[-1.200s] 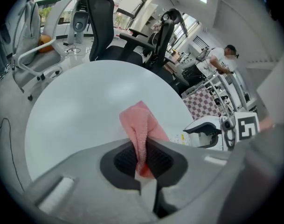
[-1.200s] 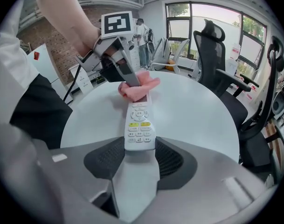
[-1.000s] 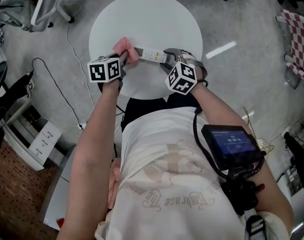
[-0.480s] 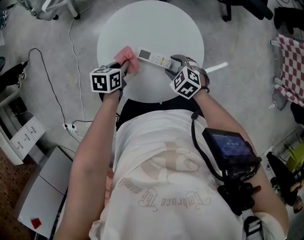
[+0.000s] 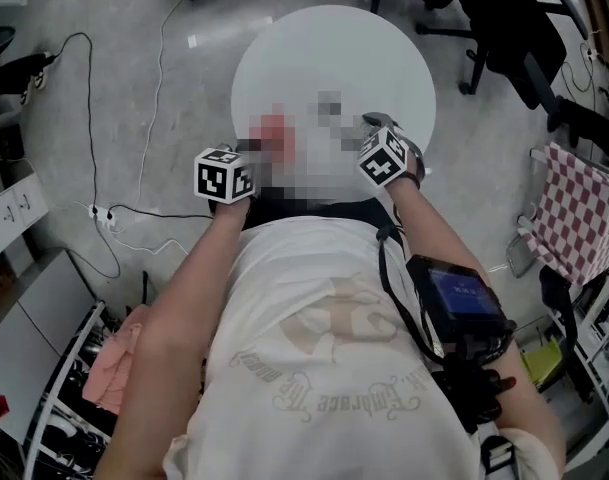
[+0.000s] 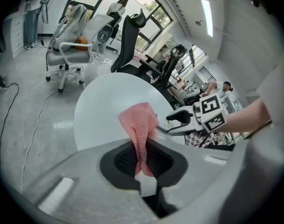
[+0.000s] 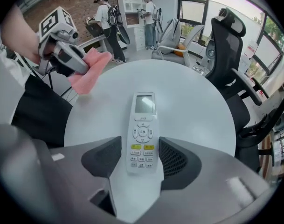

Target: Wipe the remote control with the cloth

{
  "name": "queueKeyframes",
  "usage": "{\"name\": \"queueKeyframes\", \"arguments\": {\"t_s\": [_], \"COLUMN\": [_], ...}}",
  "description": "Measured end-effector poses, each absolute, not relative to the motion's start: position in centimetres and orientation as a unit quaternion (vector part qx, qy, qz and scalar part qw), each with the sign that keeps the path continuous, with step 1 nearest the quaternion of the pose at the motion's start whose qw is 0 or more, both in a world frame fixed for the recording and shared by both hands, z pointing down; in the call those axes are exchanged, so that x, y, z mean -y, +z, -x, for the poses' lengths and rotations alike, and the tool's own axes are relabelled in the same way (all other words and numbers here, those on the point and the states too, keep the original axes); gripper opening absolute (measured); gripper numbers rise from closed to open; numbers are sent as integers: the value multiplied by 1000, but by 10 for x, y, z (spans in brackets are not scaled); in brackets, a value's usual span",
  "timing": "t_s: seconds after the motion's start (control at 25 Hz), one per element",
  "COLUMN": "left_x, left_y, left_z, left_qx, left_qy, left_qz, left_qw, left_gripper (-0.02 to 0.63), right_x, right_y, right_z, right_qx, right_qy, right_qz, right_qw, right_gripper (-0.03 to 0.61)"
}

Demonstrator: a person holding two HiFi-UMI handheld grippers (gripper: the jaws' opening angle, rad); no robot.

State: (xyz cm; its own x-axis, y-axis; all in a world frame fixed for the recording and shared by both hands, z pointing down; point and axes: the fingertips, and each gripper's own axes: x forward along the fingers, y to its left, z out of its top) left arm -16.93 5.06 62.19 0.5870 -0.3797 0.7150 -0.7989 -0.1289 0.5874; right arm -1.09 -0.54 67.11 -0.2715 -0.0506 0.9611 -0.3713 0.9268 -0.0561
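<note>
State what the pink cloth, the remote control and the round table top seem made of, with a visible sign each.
Cloth: soft textile, matte, probably microfibre or knit; fine weave shows and it bunches in soft folds.
Remote control: likely hard white plastic, smooth, slightly glossy, with moulded buttons.
Table top: smooth, matte white, seamless; laminate or painted board, cannot tell which.

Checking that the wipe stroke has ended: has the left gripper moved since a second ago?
Yes. The left gripper, shut on the cloth, has pulled back from the remote toward the near-left edge of the table.
</note>
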Motion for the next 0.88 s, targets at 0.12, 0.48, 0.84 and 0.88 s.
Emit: {"name": "queueKeyframes", "arguments": {"t_s": [0.12, 0.48, 0.84, 0.88], "left_x": [-56, -65, -55, -57], "left_y": [620, 617, 608, 607], "left_z": [180, 202, 194, 192], "left_qx": [412, 407, 382, 376], "left_qy": [192, 185, 179, 174], "left_qz": [-721, -727, -743, -745], "left_qw": [523, 522, 520, 522], "left_gripper": [17, 17, 17, 17], "right_x": [8, 12, -14, -19], "right_y": [677, 687, 682, 680], "right_z": [12, 16, 3, 3], "right_qx": [766, 741, 740, 740], "right_qy": [139, 163, 346, 365], "right_qz": [-131, -153, -228, -235], "right_qw": [614, 633, 529, 513], "right_gripper": [262, 242, 236, 236]}}
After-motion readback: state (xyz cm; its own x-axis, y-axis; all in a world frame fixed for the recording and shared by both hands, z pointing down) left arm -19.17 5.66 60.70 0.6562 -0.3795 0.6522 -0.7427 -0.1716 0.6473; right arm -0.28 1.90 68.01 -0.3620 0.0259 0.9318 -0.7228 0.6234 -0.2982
